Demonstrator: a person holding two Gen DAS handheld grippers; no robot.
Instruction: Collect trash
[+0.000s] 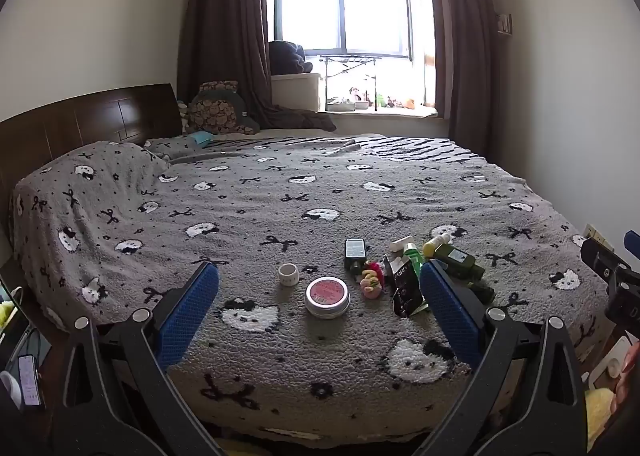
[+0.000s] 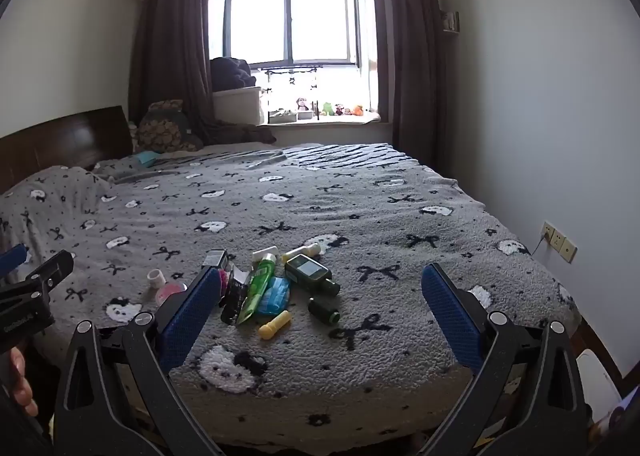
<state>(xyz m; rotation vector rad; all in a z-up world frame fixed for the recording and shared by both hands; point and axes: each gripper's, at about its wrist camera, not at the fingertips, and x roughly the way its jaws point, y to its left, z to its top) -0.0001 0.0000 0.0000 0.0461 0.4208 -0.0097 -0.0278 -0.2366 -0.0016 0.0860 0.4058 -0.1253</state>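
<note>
Two grippers, left (image 1: 319, 298) & right (image 2: 321, 298), jaws wide apart, empty; we see trash pile (image 2: 266, 288) on bed (image 2: 360, 208) nr window (image 2: 292, 24), just ahead.

Little can be read. In the left wrist view, a black carton (image 1: 406, 288) standing among the clutter on the bed carries white capital letters running up its face; they look like "ARIN", but the word is cut off and not sure. The pink lid of the round tin (image 1: 327, 292) bears print too fine to make out. The dark green bottle (image 2: 308, 270) has a pale label whose lines are illegible in both views. At the right edge, the black mount of the other tongs (image 1: 624, 308) shows a pale mark like "D", partly hidden.
</note>
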